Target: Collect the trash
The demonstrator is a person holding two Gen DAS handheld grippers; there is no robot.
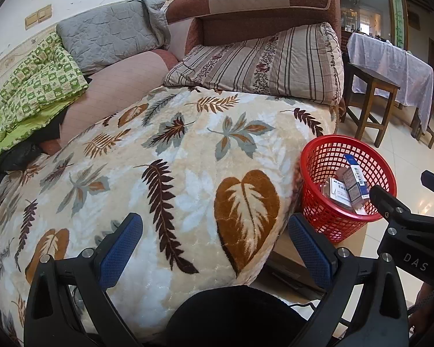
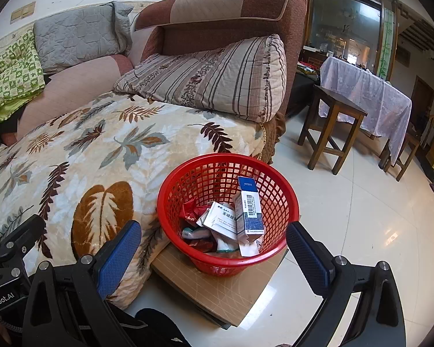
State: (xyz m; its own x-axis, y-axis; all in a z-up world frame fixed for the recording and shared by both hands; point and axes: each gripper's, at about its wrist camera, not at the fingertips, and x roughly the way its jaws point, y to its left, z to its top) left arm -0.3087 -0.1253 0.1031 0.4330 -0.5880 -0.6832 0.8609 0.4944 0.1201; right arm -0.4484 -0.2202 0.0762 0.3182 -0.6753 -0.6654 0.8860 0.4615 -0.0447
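Observation:
A red mesh basket (image 2: 286,202) stands on a flat cardboard piece (image 2: 228,292) beside the sofa. Inside it lie a blue-and-white box (image 2: 250,211), a white medicine box (image 2: 222,221), a red wrapper (image 2: 192,212) and other scraps. My right gripper (image 2: 214,248) hovers open just in front of the basket, nothing between its blue pads. In the left wrist view the basket (image 1: 327,219) is at the right, with the boxes (image 1: 354,182) inside. My left gripper (image 1: 215,240) is open over the leaf-patterned blanket (image 1: 173,173), holding nothing. The right gripper's black body (image 1: 402,219) shows at the right edge.
A brown sofa (image 2: 217,5) carries a striped pillow (image 2: 217,78), a grey pillow (image 2: 78,37) and a green quilt (image 2: 8,72). A wooden stool (image 2: 332,127) and a table under a pale cloth (image 2: 370,101) stand on the shiny tiled floor (image 2: 347,217) to the right.

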